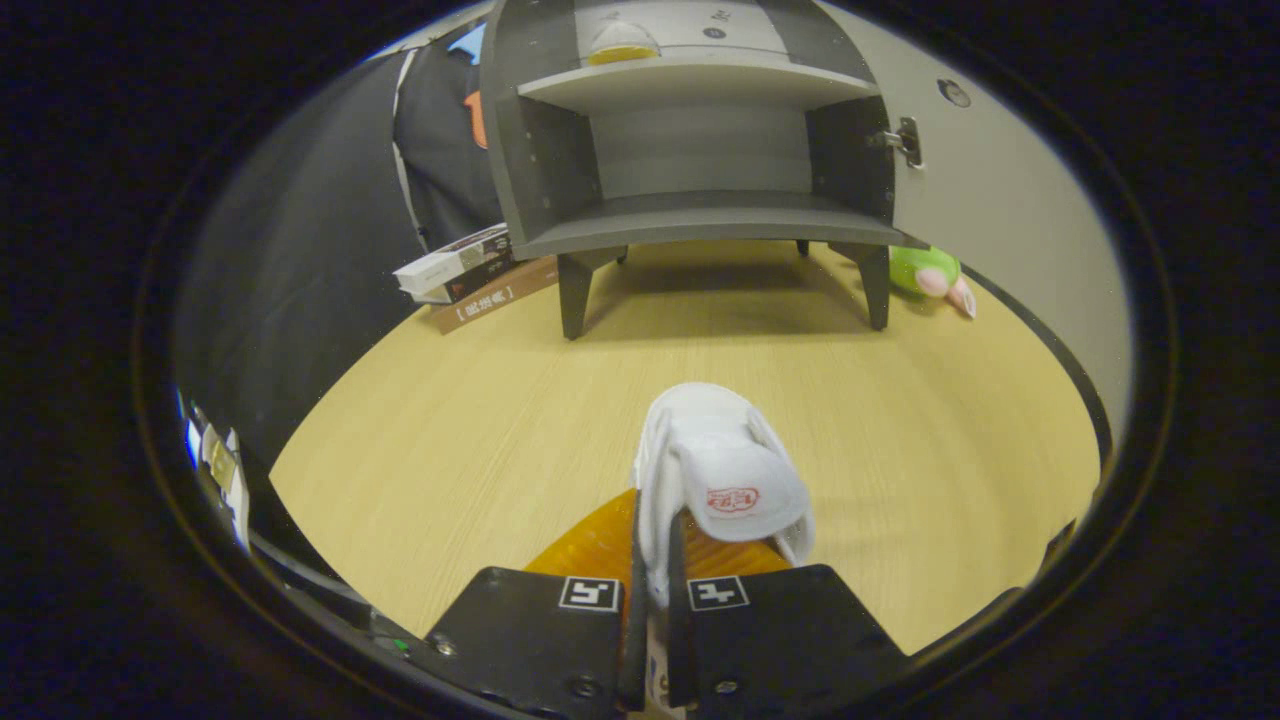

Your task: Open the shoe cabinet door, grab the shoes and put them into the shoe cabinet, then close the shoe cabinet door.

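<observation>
- Bench (pixel 480 400) of pale wood runs from under the claw to the cabinet's legs; its near part is cut off behind the claw's body, so what else stands there is unknown.
- Shoe cabinet (pixel 700 150) stands well beyond the claw, straight ahead, with its door (pixel 1000 190) already swung wide to the right on its hinge, so the opening step looks done. The lower shelf looks bare, though its side corners sit in shadow; the cabinet's top is cut off, and a yellowish object there is too partial to name.
- Books (pixel 470 270) lie stacked ahead and to the left, beside the cabinet's left leg.
- White shoe (pixel 720 470) is clenched between the fingers of the claw (pixel 652 590), held by one side wall, its toe pointing ahead and above the bench. Still left, by my reading: carrying it in, releasing, shutting the door. Whether a second shoe waits cannot be told.
- Green soft toy (pixel 930 272) lies far ahead to the right, partly hidden behind the door.
</observation>
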